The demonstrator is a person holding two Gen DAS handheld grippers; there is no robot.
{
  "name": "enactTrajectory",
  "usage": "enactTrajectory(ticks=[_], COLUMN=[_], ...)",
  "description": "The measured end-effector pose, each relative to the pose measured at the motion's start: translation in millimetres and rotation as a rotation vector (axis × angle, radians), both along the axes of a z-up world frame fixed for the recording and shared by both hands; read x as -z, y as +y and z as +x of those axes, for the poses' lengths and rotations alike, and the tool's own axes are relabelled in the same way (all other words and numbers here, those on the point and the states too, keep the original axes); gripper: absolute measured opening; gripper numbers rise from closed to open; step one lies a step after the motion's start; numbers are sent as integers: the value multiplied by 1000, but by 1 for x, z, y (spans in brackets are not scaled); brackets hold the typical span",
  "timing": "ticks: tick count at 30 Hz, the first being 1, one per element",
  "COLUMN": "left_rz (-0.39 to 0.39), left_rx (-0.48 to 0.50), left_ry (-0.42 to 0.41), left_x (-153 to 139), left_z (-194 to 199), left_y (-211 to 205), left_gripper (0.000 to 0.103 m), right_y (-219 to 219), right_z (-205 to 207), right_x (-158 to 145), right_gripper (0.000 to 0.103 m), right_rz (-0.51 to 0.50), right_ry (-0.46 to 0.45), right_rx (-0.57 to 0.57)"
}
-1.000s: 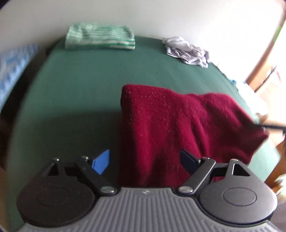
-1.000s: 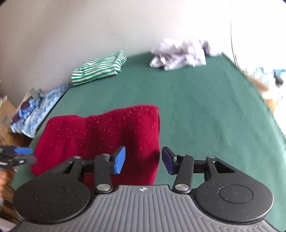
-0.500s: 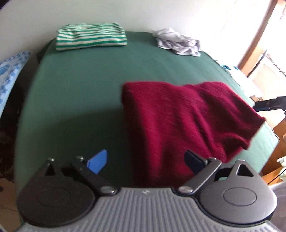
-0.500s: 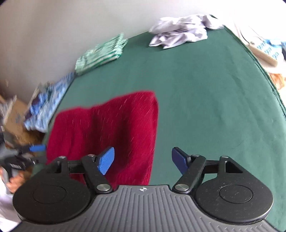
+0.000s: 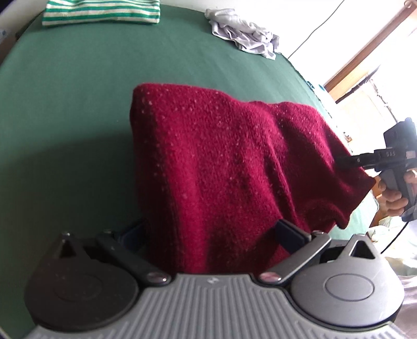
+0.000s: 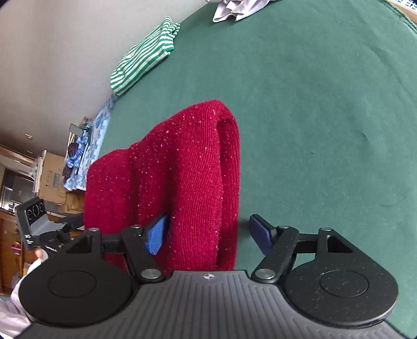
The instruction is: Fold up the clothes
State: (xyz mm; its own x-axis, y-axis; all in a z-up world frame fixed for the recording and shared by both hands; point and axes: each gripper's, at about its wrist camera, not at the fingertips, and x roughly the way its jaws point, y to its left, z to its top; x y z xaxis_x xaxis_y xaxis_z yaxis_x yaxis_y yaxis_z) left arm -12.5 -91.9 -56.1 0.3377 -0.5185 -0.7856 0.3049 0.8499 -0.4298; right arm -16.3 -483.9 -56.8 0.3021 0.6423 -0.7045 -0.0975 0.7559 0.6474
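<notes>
A dark red knitted sweater (image 5: pixel 229 167) lies folded on the green table (image 5: pixel 65 104), its near edge raised between both grippers. My left gripper (image 5: pixel 211 234) is open, with the sweater's near left corner between its fingers. My right gripper (image 6: pixel 208 234) is open, with the sweater's (image 6: pixel 182 169) near right corner between its blue pads (image 6: pixel 156 234). The right gripper also shows in the left wrist view (image 5: pixel 346 160) at the sweater's right edge. The left gripper shows in the right wrist view (image 6: pixel 70 221), at the sweater's left edge.
A folded green-and-white striped garment (image 5: pixel 101 11) lies at the table's far left, also in the right wrist view (image 6: pixel 146 54). A crumpled pale lilac garment (image 5: pixel 242 34) lies at the far right. Blue patterned cloth and cardboard boxes (image 6: pixel 78 161) stand beyond the table's left edge.
Both grippers have moved in onto the sweater's near corners. The sweater's near edge now sits between the fingers of each. Both stay open.
</notes>
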Motion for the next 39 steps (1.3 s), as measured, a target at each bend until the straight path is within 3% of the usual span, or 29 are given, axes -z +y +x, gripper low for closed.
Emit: enactTrajectory(ticks=[7,10,15,23,27,31,36,39], left_rz=[25,50,-2,-35,-2,-49,-125,7], left_rx=[-12,-36,-75,-157,-130,-147,-300,-277], left_ry=[-43,-67,-138,-110,-122,-101,-103,-146], left_x=[-2,-1,4,2,2,0,2,-2], left_z=[1,2,-13,-10,-12,-23,-28,-31], left_y=[-15,-20,-9,-5,-13,-12,-10,-34], left_gripper=[102,102,102,102,102,102,102,102], right_y=[10,29,37,7,15,17,8,21], right_z=[2,4,-5,6,8,0,9,11], right_x=[5,6,3,24,23,21,33,30], right_gripper=[71,76,78,78,77,54,48,49], right_rz=[40,49,5,230,226,166,251,235], right_ry=[-2,-45,-109,41,-2,14,90,52], right_rx=[-46,-75,-120,22,-21,-74,-41,-78])
